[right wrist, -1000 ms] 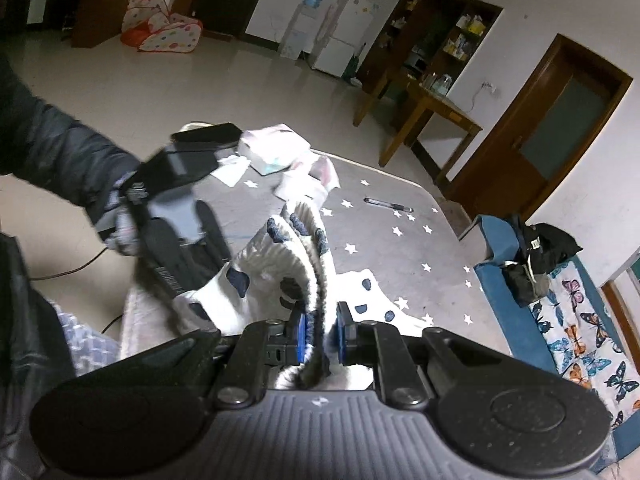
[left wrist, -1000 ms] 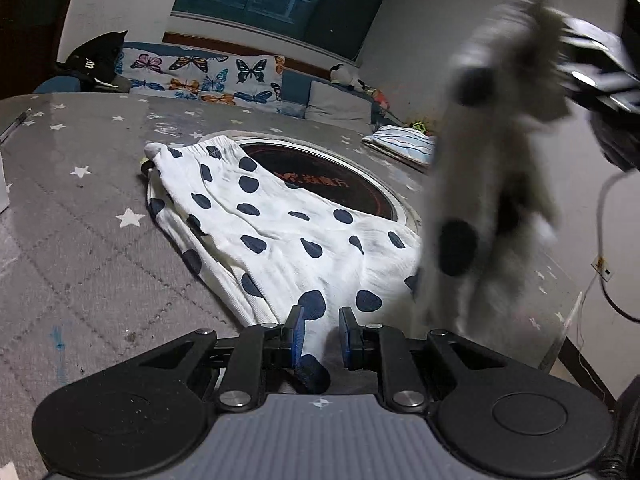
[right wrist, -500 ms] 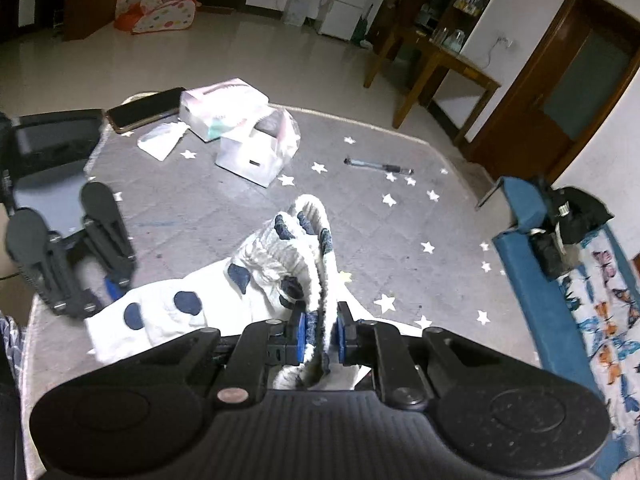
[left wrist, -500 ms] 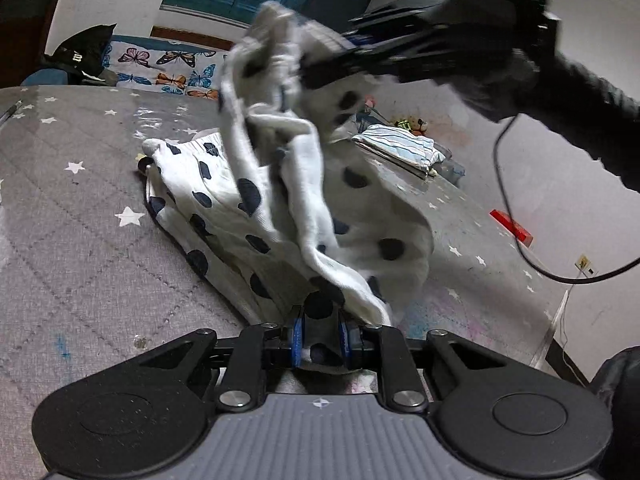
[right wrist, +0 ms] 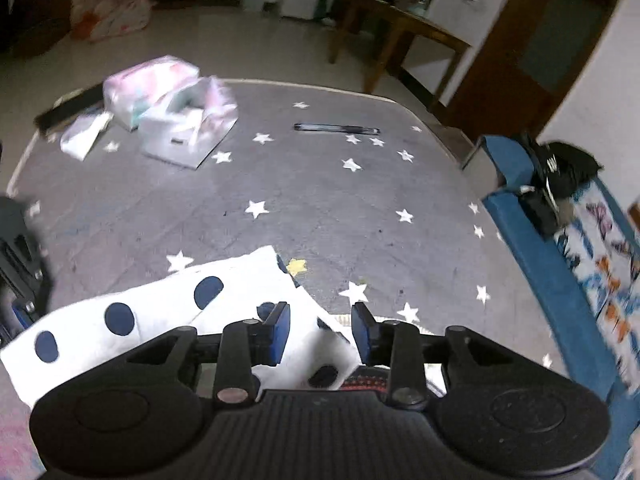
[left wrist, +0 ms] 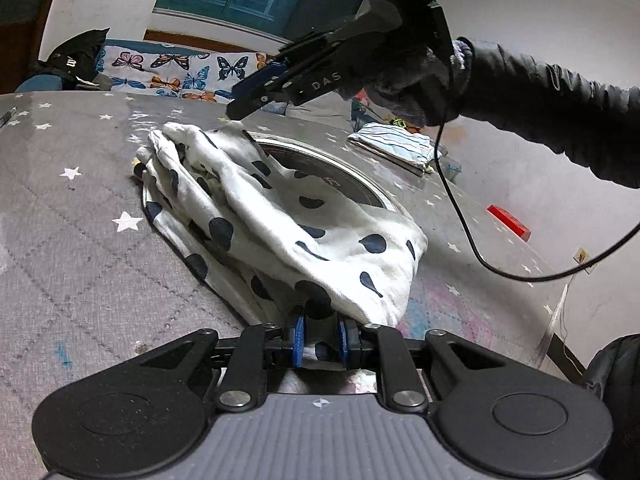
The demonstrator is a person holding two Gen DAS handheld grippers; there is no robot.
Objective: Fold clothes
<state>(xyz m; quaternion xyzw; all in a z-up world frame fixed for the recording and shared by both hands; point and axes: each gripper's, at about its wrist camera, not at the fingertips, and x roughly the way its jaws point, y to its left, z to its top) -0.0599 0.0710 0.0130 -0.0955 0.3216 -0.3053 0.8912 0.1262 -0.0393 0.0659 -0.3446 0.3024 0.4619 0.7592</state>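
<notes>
The polka-dot garment (left wrist: pixel 280 216) lies folded over once on the star-patterned table (left wrist: pixel 80 240). The left gripper (left wrist: pixel 320 338) clamps the garment's near hem. The right gripper (right wrist: pixel 320 330), jaws spread and empty, hovers above the garment's far end. Further folds and smoothing remain.

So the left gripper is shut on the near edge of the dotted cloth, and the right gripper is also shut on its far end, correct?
Not quite. The left gripper is shut on the dotted cloth, but the right gripper is open: the right wrist view shows its jaws apart with nothing between them, and the left wrist view shows it above the cloth's far end, not gripping it.
</notes>
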